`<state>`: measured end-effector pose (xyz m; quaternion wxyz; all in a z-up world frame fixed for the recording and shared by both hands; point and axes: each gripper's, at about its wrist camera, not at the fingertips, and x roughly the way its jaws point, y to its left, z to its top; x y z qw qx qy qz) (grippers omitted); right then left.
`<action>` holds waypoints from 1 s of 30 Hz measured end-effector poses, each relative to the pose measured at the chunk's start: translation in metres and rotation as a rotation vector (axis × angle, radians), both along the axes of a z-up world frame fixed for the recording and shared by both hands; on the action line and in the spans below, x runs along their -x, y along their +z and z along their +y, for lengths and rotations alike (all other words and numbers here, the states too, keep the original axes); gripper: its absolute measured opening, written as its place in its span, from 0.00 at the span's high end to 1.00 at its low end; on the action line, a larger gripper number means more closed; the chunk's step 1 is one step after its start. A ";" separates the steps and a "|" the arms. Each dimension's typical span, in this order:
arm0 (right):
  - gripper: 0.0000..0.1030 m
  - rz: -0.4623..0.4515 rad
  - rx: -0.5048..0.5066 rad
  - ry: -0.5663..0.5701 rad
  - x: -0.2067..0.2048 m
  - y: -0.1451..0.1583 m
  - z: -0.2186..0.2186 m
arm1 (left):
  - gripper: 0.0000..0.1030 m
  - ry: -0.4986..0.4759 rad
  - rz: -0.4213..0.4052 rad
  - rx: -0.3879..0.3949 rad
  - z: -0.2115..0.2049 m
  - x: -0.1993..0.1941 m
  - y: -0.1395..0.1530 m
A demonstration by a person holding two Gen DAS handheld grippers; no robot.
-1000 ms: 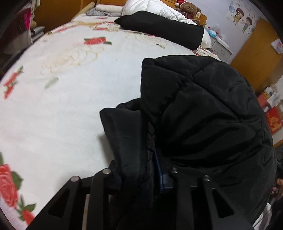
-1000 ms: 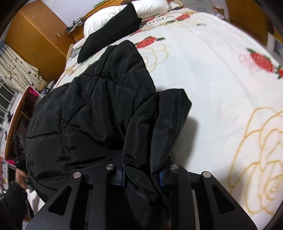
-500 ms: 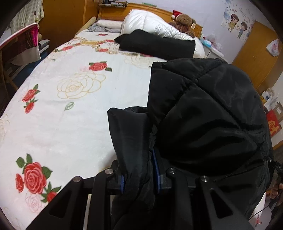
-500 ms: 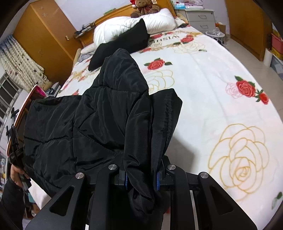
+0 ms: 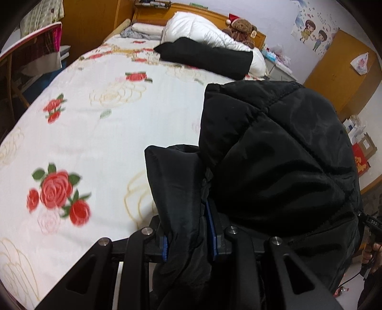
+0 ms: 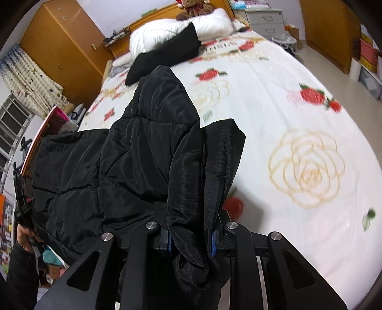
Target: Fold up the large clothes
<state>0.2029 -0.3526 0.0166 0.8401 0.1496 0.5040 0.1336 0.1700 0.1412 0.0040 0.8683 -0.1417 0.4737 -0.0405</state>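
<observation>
A large black quilted puffer jacket [image 5: 274, 162] hangs between my two grippers above a bed with a white rose-patterned cover [image 5: 100, 124]. My left gripper [image 5: 189, 240] is shut on one bunched edge of the jacket. In the right wrist view the jacket [image 6: 124, 167] spreads to the left, and my right gripper [image 6: 191, 240] is shut on another bunched edge of it. The jacket is lifted off the bed cover [image 6: 298, 155]. The fingertips of both grippers are hidden in the fabric.
A folded black garment [image 5: 205, 57] lies against white pillows [image 5: 203, 28] and a teddy bear [image 5: 241, 26] at the headboard. A chair [image 5: 31, 59] stands left of the bed. Wooden wardrobes [image 6: 66, 47] and a nightstand [image 6: 265, 19] line the walls.
Both grippers have risen and pulled back with the jacket, lifting it off the bed; more of the bed and room shows now. Both stay shut on the fabric.
</observation>
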 end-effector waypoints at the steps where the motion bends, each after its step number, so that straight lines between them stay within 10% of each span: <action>1: 0.79 0.016 -0.004 -0.006 0.003 -0.007 -0.001 | 0.75 -0.002 0.016 0.002 -0.001 0.004 -0.009; 10: 0.58 0.133 -0.027 -0.075 -0.003 -0.074 -0.016 | 0.64 0.075 0.131 0.028 0.007 0.016 -0.080; 22: 0.45 -0.097 0.051 -0.113 0.025 0.001 -0.015 | 0.49 0.180 -0.064 -0.019 0.033 0.068 -0.011; 30: 0.45 -0.206 0.085 0.032 0.013 0.002 0.052 | 0.46 -0.035 -0.151 -0.039 -0.055 0.018 0.005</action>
